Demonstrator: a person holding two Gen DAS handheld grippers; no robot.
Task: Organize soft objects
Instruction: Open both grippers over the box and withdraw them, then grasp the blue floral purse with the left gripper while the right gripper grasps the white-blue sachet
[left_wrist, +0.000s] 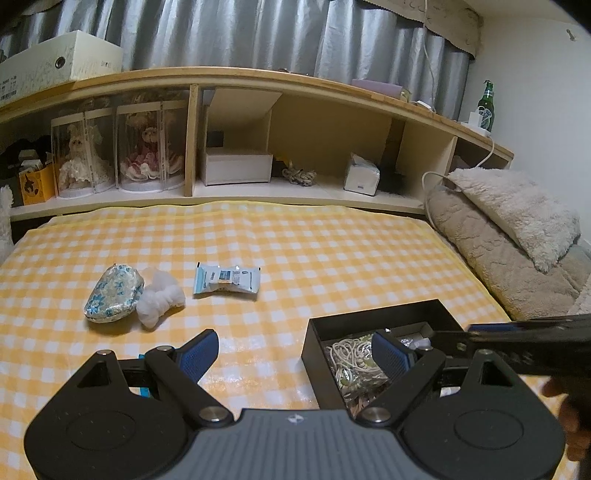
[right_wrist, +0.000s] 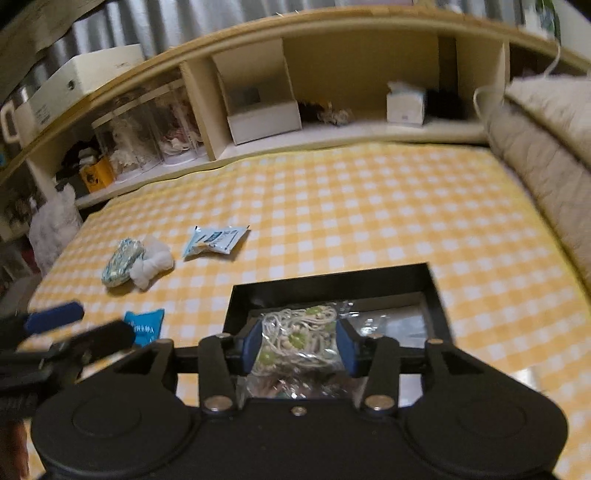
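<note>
On the yellow checked bedspread (left_wrist: 332, 251) lie a floral pouch (left_wrist: 112, 295), a white knotted cloth (left_wrist: 160, 299) touching it, and a pale blue wipes packet (left_wrist: 226, 280). A black box (right_wrist: 332, 278) sits nearer, holding a clear bag of cream cords (right_wrist: 299, 332). My right gripper (right_wrist: 299, 347) hangs over the box, open, its blue pads standing either side of the bag, which rests in the box. My left gripper (left_wrist: 295, 338) is wide open above the bedspread with nothing between its fingers. A small blue packet (right_wrist: 146, 328) lies under it.
A wooden headboard shelf (left_wrist: 258, 77) runs along the back with doll cases (left_wrist: 118, 151), a white box (left_wrist: 236, 166) and a tissue box (left_wrist: 362, 173). A fluffy pillow (left_wrist: 517, 206) and beige blanket (left_wrist: 498, 266) border the right side. A green bottle (left_wrist: 487, 105) stands on the shelf top.
</note>
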